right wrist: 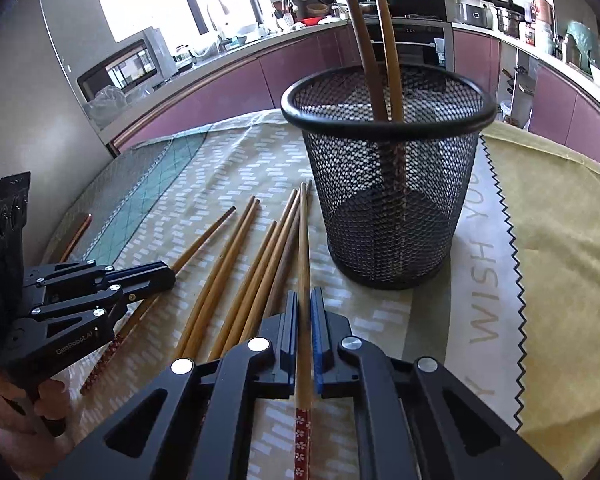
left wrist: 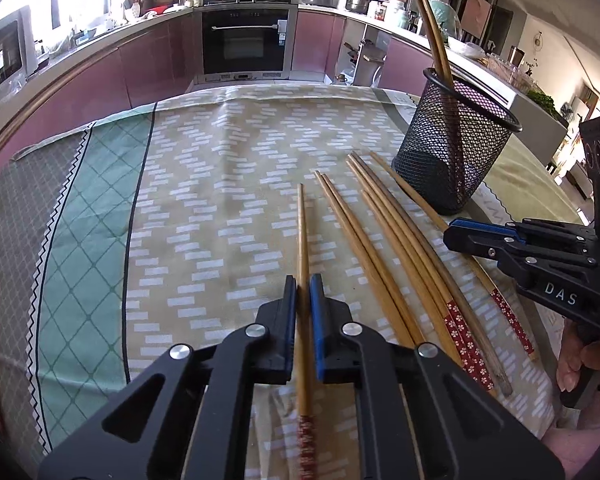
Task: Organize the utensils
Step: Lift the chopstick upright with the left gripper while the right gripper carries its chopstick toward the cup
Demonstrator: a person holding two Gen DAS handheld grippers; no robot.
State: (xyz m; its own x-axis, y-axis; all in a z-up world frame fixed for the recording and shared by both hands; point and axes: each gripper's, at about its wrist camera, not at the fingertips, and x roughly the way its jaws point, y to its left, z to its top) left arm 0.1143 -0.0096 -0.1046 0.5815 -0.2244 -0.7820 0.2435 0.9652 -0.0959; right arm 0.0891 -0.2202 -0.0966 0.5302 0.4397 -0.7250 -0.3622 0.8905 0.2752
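Several wooden chopsticks (left wrist: 363,256) lie side by side on a patterned tablecloth (left wrist: 204,208). A black mesh holder (left wrist: 456,144) stands upright behind them at the right, with two chopsticks (left wrist: 436,40) leaning in it. My left gripper (left wrist: 303,284) is shut on the leftmost chopstick (left wrist: 301,232), its blue pads pressing both sides. My right gripper (right wrist: 304,304) is shut on the rightmost chopstick (right wrist: 303,240), just in front of the mesh holder (right wrist: 392,200). Each gripper shows in the other's view: the right gripper (left wrist: 454,232) and the left gripper (right wrist: 170,276).
The cloth covers a round table whose far edge (left wrist: 260,92) faces pink kitchen cabinets and an oven (left wrist: 244,40). A yellow cloth section (right wrist: 560,240) lies right of the holder. A person's hands (left wrist: 572,364) grip the handles. Bare cloth spreads at the left.
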